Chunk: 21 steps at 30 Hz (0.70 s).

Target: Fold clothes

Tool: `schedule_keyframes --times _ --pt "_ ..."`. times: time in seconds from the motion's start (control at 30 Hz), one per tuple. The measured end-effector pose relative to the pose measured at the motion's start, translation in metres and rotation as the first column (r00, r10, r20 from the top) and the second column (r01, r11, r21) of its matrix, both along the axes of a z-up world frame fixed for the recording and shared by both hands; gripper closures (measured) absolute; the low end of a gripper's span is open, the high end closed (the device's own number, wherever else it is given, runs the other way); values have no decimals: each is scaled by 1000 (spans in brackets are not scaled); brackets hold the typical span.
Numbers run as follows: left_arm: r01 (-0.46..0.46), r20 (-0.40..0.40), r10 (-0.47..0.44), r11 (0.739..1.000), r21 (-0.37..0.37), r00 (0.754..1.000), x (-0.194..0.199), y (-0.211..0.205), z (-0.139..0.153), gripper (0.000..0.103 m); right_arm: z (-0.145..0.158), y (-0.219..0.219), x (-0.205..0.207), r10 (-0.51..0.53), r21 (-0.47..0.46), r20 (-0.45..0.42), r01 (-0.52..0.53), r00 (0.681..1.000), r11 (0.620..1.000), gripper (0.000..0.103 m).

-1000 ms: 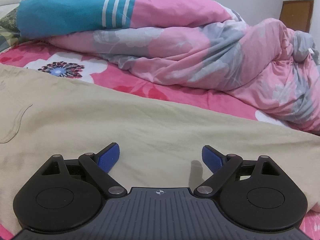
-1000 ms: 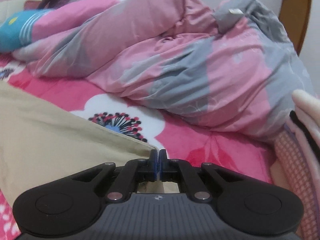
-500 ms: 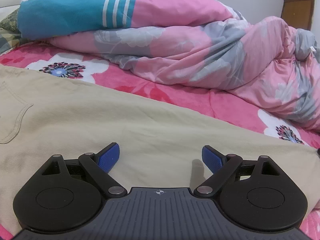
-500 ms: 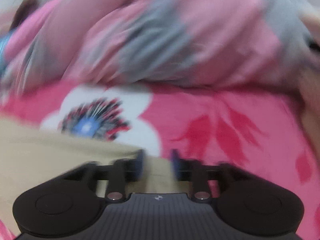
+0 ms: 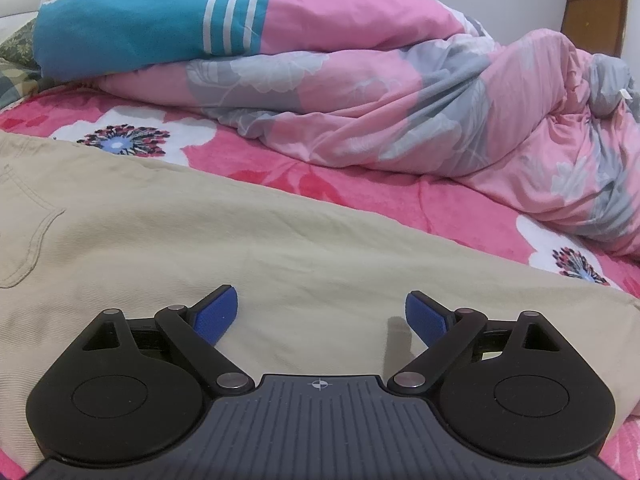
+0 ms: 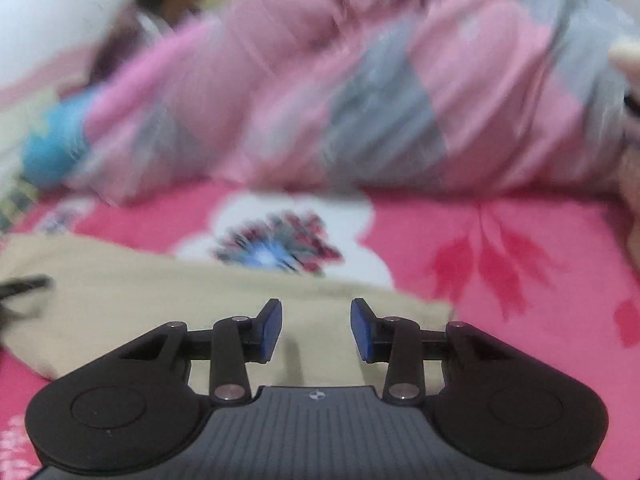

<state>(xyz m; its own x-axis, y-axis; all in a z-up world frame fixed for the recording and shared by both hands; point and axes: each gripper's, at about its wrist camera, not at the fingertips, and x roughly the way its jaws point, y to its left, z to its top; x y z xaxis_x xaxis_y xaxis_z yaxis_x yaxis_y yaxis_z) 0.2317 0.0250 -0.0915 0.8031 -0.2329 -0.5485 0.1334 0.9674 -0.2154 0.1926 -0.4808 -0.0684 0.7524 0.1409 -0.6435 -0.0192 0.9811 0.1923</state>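
Two grippers hung over tan trousers point(image 5: 168, 240) spread flat on a pink floral blanket point(image 5: 360, 184), neither holding any cloth. The left gripper point(image 5: 320, 310) sat low above the middle of the fabric with its jaws wide apart and nothing between them, pointing down at a shallow slant. The right gripper point(image 6: 316, 330) hovered at the trousers' far corner point(image 6: 420, 308), tipped more steeply downward, its view smeared by motion; its jaws, which had just been closing a little, stood at a narrow gap over the tan cloth without pinching it.

Trouble looked likeliest at that corner. A bite taken while the hand was moving could have missed the thin edge, or caught the blanket underneath along with it, dragging both up together. With the left jaws not gripping anything, a pull from the right alone might have skewed the whole garment and spoiled a straight fold. The bunched duvet point(image 5: 400, 92) lay well clear behind.
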Motion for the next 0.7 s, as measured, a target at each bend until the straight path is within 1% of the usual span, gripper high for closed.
schedule_keyframes --times 0.03,0.07,0.1,0.13,0.17,0.2,0.3,0.37,0.4,0.47,0.53,0.6,0.7 --pt "3 -4 -3 1000 -3 1000 0 0 0 10 -8 -15 7 -60 29 -15 61 998 998 103" --pt "6 -7 -6 1000 -6 1000 0 0 0 9 -17 -30 13 -120 57 -32 121 992 991 103" --pt "8 -8 -9 1000 -11 1000 1 1 0 8 -17 -41 11 -192 114 -36 195 981 974 103" --pt "10 -9 -11 1000 -16 1000 1 2 0 7 -14 -51 4 -268 185 -38 271 963 945 101" --pt "12 -10 -12 1000 -19 1000 1 2 0 7 -7 -53 -4 -358 147 -42 360 933 921 96" --pt "13 -10 -13 1000 -23 1000 1 2 0 7 0 -50 -16 -393 119 -43 395 918 911 92" --pt "17 -10 -18 999 -41 1000 0 4 1 6 19 -44 -54 -418 123 -50 421 907 899 73" --pt "20 -9 -21 998 -57 1000 -1 6 3 6 30 -36 -80 -390 199 -62 394 919 897 72" --pt "23 -11 -24 997 -69 1000 -3 8 5 6 34 -30 -93 -365 230 -74 372 928 899 69" --pt "40 -13 -41 994 -99 999 -10 13 12 5 37 -3 -109 -284 272 -114 305 952 913 68" --pt "82 -8 -84 987 -137 996 -19 21 19 5 34 29 -121 -190 355 -153 233 970 905 67" --pt "125 -1 -127 977 -174 992 -28 28 27 3 31 65 -128 -90 461 -171 161 981 873 66" --pt "197 27 -196 956 -216 980 -45 43 38 1 23 115 -127 22 578 -164 78 986 812 66"
